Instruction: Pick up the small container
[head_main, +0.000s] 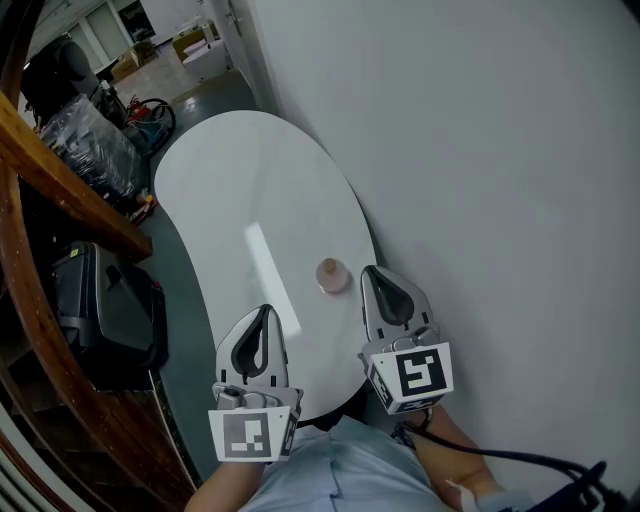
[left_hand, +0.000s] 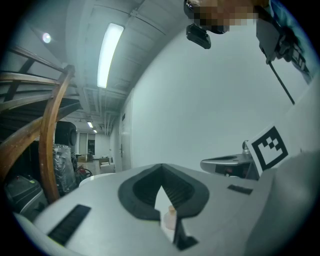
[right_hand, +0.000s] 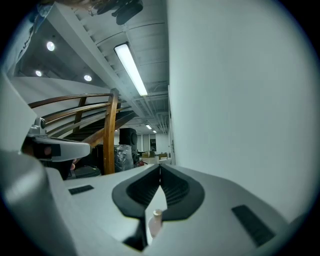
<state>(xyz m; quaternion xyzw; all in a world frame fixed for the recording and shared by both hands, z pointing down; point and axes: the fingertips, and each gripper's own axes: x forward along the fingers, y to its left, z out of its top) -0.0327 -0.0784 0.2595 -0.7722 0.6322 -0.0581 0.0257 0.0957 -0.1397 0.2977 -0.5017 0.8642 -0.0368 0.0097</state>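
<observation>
**Left tool.** The left tool (head_main: 266, 312) hovers over the near edge of the white oval counter (head_main: 235, 170). Its jaws are closed tip to tip and grip nothing. In the left gripper view, the small container appears only through the gap behind the closed tips, standing on the counter beyond them.

**Task object.** The small container (head_main: 331, 274) stands upright on the counter, ahead of and between the two tools. It is well apart from the left tool and close beside the tip of the right one, and nothing touches it. It is a pale, pinkish bottle-like body with a narrower neck or cap on top.

- Weight: judged very light. A sideways nudge from a jaw is likely to slide or topple it.
- Stiffness: probably rigid plastic, which should tolerate a moderate squeeze. Whether it holds any contents cannot be told.
- Surface: it looks smooth and rounded, so it may slip or twist out of a grip set off centre.
- Grip point: across the wider body, below the neck, with one pad on each side and the jaws level with the counter. The narrow top offers less contact and is the poorer choice.

**Right tool.** The right tool (head_main: 369, 272) is also closed and empty, with its tips together. It is the nearer candidate for the pick. Its jaws must open wider than the body before they close on it.
</observation>
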